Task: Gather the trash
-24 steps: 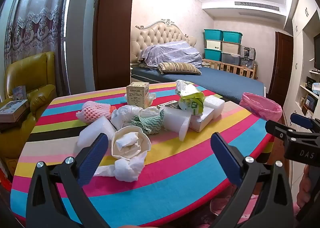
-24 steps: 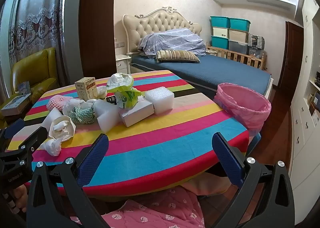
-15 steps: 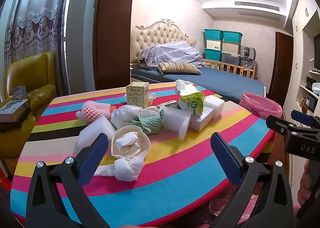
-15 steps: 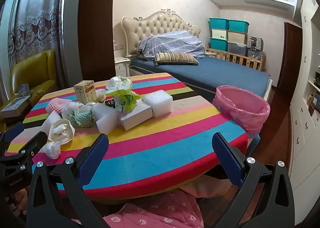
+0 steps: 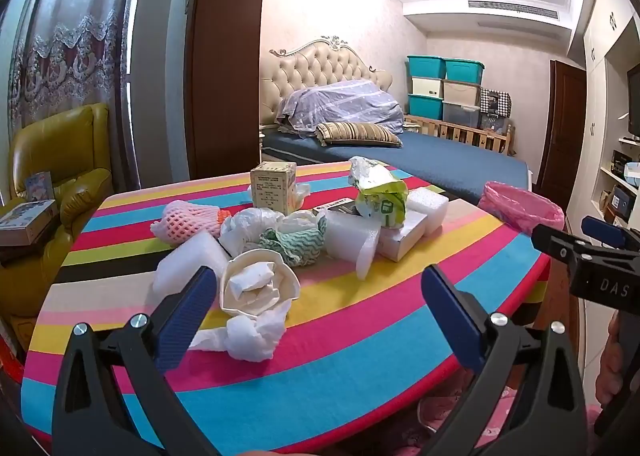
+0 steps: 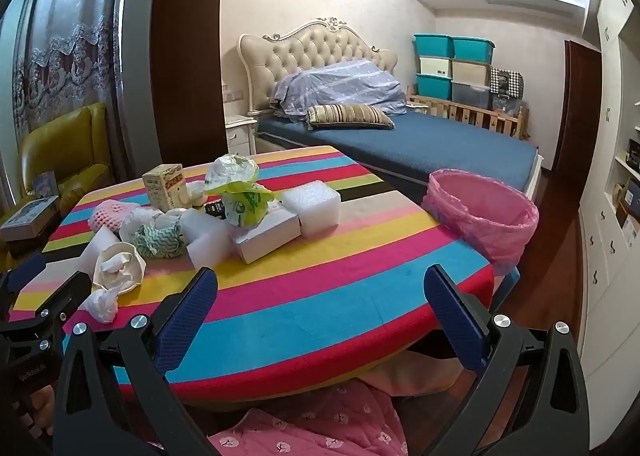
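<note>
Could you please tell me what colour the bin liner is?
Pink; the bin liner shows best in the right wrist view.

Trash heaped on left part of striped worktop (image 6: 320,280): crumpled tissue (image 5: 252,330) nearest front edge, white paper bowl (image 5: 256,288) stuffed with paper behind it, foam blocks (image 6: 316,206), pink foam net (image 5: 186,218), green-patterned cloth (image 5: 298,242), upright carton (image 5: 274,186), green-white wrapper (image 6: 244,198) atop white box (image 6: 266,234). Pink-lined trash bin (image 6: 480,216) seen beside worktop's right edge.
</note>
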### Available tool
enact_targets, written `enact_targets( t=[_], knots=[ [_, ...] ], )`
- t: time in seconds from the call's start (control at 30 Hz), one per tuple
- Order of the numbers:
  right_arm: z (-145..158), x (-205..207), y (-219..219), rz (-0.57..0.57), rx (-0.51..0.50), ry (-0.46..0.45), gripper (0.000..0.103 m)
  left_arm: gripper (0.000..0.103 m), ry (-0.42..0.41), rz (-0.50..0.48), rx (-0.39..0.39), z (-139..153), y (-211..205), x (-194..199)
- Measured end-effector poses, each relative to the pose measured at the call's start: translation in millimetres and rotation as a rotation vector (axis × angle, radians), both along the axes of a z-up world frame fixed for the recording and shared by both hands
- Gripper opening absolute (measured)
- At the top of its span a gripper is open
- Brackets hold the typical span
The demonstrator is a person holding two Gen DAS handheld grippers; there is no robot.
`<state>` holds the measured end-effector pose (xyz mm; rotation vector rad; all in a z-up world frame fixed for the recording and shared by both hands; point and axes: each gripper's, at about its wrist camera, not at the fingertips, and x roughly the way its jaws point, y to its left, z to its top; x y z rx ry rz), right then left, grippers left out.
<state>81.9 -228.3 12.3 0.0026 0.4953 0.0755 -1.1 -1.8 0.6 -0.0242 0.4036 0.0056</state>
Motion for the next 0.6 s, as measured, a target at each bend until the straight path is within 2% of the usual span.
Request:
enact_targets(
  t=[0.6],
  knots=[
    [-2.1, -4.9, 1.6, -0.001, -0.003, -0.005, 0.097, 0.099, 0.005, 0.000, -0.002, -3.4, -1.0, 1.2]
  ],
)
